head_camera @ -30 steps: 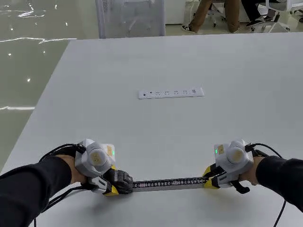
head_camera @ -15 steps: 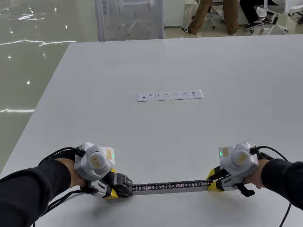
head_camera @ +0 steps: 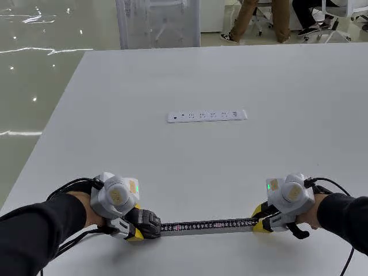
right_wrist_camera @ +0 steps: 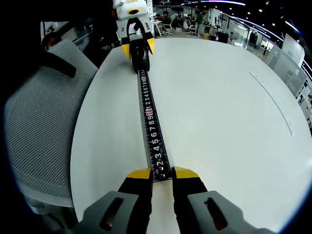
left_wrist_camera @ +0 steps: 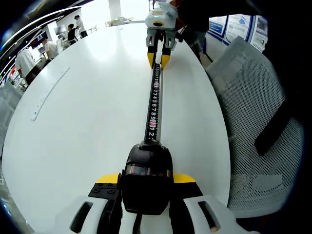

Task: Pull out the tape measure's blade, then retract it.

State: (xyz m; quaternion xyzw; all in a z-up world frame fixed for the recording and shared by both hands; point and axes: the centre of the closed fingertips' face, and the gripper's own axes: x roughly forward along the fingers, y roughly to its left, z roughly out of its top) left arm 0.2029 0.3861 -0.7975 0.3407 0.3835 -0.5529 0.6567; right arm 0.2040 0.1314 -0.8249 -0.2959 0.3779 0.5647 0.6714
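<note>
Tape measure: one black-cased tape measure (head_camera: 146, 223), with one numbered blade (head_camera: 207, 226) drawn out of it.
Grippers: two, the left gripper (left_wrist_camera: 146, 178) and the right gripper (right_wrist_camera: 162, 174), each with two yellow-tipped jaws.
Tabletop: one white tabletop (head_camera: 241, 167).
Power strip: one long white power strip (head_camera: 207, 115), at the centre of the head view.
Chairs: two mesh-backed chairs, the far chair (head_camera: 158, 22) at the top of the head view and the near chair (left_wrist_camera: 253, 122) at the right of the left gripper view.
Sleeves: two, the left black sleeve (head_camera: 40, 227) at lower left and the right black sleeve (head_camera: 345, 215) at lower right.
Other people: two pairs of legs (head_camera: 256, 17) at the upper right of the head view. The small figures (left_wrist_camera: 48, 46) at the upper left of the left gripper view are too small to count.
</note>
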